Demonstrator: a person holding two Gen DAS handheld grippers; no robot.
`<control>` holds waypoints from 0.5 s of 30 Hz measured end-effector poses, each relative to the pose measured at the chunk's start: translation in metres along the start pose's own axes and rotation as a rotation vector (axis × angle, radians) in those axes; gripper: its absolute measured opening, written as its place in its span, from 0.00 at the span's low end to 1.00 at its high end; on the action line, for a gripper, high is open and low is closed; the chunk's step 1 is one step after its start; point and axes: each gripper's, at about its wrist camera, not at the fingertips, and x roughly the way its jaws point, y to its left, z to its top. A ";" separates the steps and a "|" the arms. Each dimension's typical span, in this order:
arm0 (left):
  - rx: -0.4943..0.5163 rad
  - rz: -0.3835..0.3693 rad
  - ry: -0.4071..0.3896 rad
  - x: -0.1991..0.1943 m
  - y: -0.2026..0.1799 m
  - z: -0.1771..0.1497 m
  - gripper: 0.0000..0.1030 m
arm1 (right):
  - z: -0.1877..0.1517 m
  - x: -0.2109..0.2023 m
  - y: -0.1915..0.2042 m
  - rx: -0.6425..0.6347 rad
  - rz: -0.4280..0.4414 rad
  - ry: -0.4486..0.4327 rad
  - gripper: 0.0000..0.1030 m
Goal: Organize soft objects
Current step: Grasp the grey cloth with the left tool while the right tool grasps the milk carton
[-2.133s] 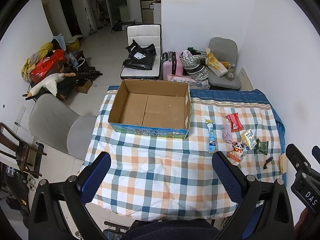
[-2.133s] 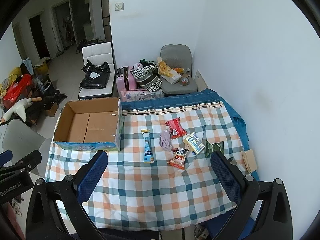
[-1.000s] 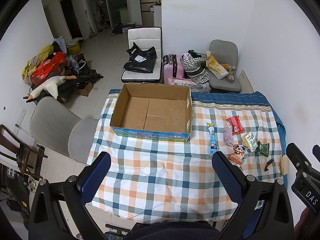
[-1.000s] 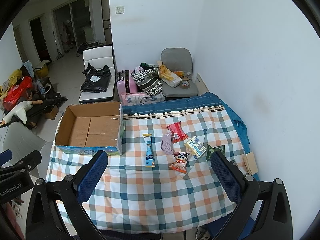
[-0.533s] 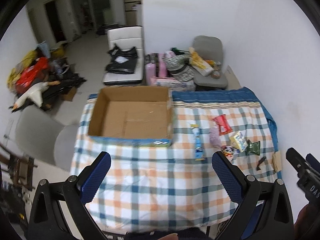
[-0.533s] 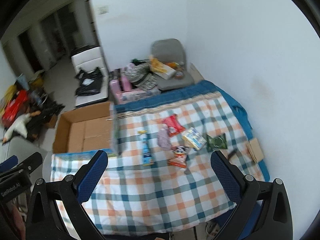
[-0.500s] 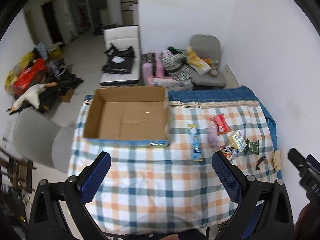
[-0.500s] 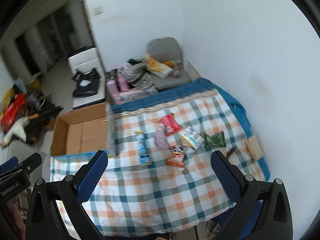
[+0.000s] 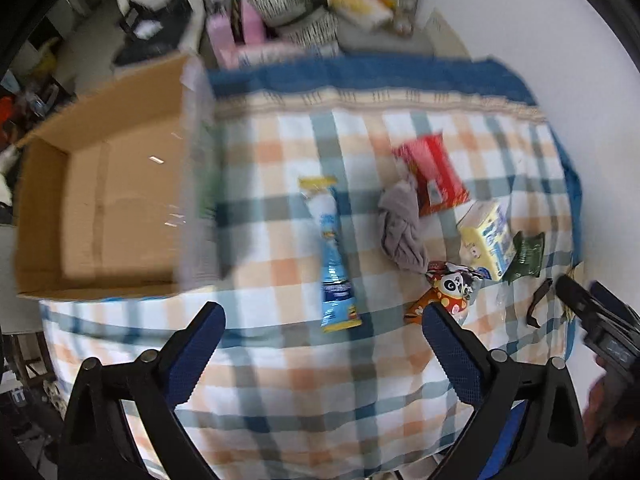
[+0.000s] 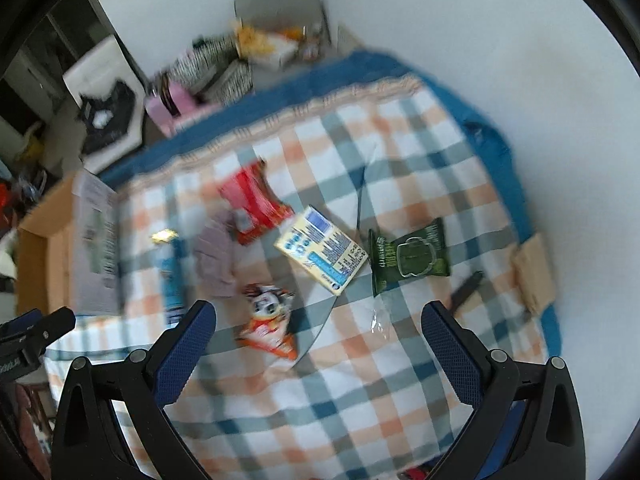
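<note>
Soft packs lie on the checked tablecloth (image 9: 280, 380): a blue tube pack (image 9: 334, 256), a grey cloth (image 9: 402, 232), a red pack (image 9: 434, 174), a yellow-blue pack (image 9: 488, 240), a green pack (image 9: 526, 256) and a panda snack bag (image 9: 446, 290). An open, empty cardboard box (image 9: 108, 200) stands at the left. My left gripper (image 9: 320, 340) is open above the near cloth, in front of the tube. My right gripper (image 10: 318, 336) is open above the panda bag (image 10: 270, 320), near the yellow-blue pack (image 10: 322, 248) and green pack (image 10: 412, 258).
A black clip (image 10: 466, 286) and a small cardboard piece (image 10: 534, 272) lie at the table's right edge by the white wall. Chairs, bags and a pink suitcase (image 9: 240, 28) crowd the floor behind the table. Both views are motion-blurred.
Both grippers have dropped down and forward toward the table; the packs and box now look much larger and closer. Both remain open and empty.
</note>
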 end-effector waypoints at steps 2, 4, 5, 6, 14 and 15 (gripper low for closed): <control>0.005 0.007 0.029 0.024 -0.008 0.013 0.96 | 0.015 0.042 -0.003 -0.026 0.010 0.061 1.00; 0.008 0.002 0.066 0.050 -0.017 0.027 0.96 | 0.026 0.078 -0.005 -0.057 0.007 0.115 1.00; 0.009 -0.002 0.077 0.056 -0.019 0.030 0.96 | 0.031 0.092 -0.004 -0.081 0.015 0.136 1.00; 0.012 -0.008 0.094 0.064 -0.023 0.035 0.96 | 0.034 0.102 -0.003 -0.099 0.022 0.150 1.00; 0.051 -0.048 0.210 0.125 -0.050 0.071 0.96 | 0.053 0.178 0.009 -0.243 0.026 0.271 0.97; 0.054 -0.050 0.219 0.130 -0.052 0.073 0.96 | 0.053 0.186 0.009 -0.249 0.026 0.286 0.96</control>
